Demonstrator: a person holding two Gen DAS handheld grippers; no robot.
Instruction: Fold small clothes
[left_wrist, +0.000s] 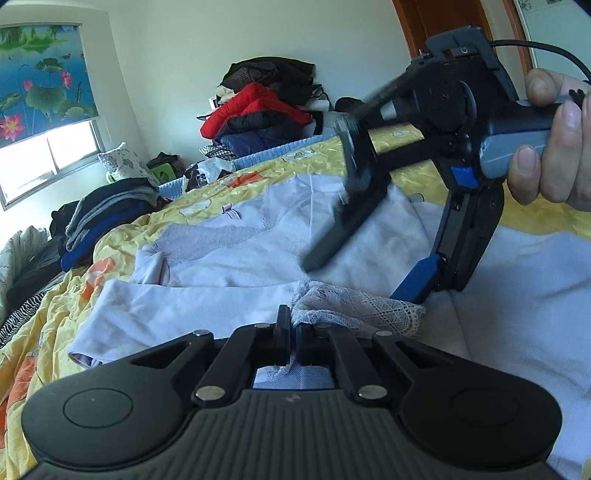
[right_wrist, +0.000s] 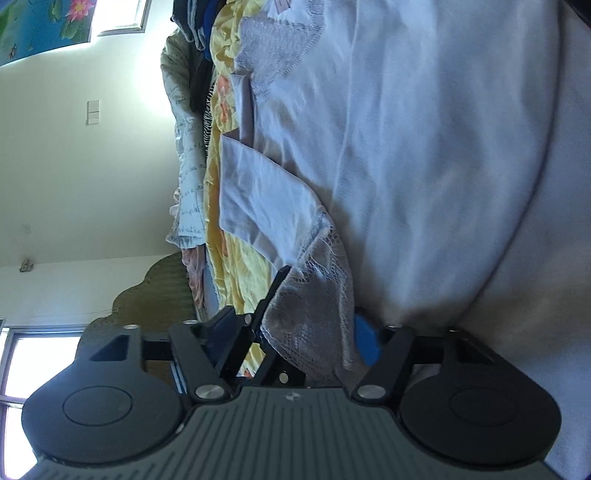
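- Plainly, the pale garment (left_wrist: 236, 254) was seen spread over the yellow bedspread (left_wrist: 122, 229), its lace trim (left_wrist: 354, 306) pinched in the closed left claw (left_wrist: 293, 332).
- The right claw (right_wrist: 314, 332) was seen gaping, lace draped between its jaws, nothing clamped.
- The thin lace could be torn if pulled hard.
- The fold could be skewed, since only one corner was held.

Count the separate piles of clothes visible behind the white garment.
2: a folded dark pile at the bed's left edge, and a heap with a red jacket against the far wall. More may be hidden.
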